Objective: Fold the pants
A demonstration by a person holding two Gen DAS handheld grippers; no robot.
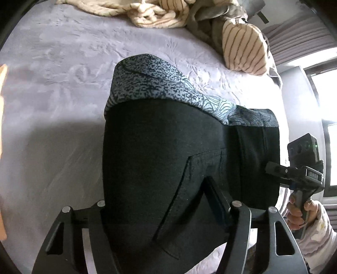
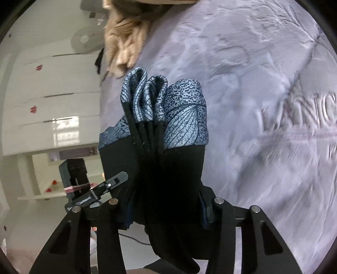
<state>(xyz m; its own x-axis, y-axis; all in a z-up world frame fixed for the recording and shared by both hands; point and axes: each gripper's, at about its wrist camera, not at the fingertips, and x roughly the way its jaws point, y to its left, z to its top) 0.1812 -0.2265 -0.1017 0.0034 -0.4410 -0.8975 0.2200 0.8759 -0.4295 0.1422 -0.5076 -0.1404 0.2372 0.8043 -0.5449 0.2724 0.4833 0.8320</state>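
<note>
Pants [image 1: 164, 168]: black fabric with a blue-grey patterned band along the far edge; held up over the bed, folded into several layers, spanning from one gripper to the other.
Patterned band [image 2: 185, 118]: speckled and leaf-veined print; in the right wrist view it bunches into three rounded folds at the top of the bundle.
Pocket [image 1: 189, 202]: a stitched pocket outline shows on the black cloth, close in front of the left wrist camera.
Left gripper [image 1: 166, 208]: the jaws stand partly closed with the thick folded cloth filling the gap between them; they pinch the pants.
Right gripper [image 2: 166, 202]: the jaws clamp the stacked black layers, cloth hanging down below them.
Right hand [image 1: 299, 212]: seen from the left wrist view, wrapped around the handle of the right gripper, in a pale sleeve.
Bed [image 1: 52, 105]: covered in a lilac embossed blanket, beneath and beyond the pants.
Striped fabric [image 1: 160, 12]: cream cloth with thin dark stripes, heaped at the far side of the bed, well apart from the pants.
</note>
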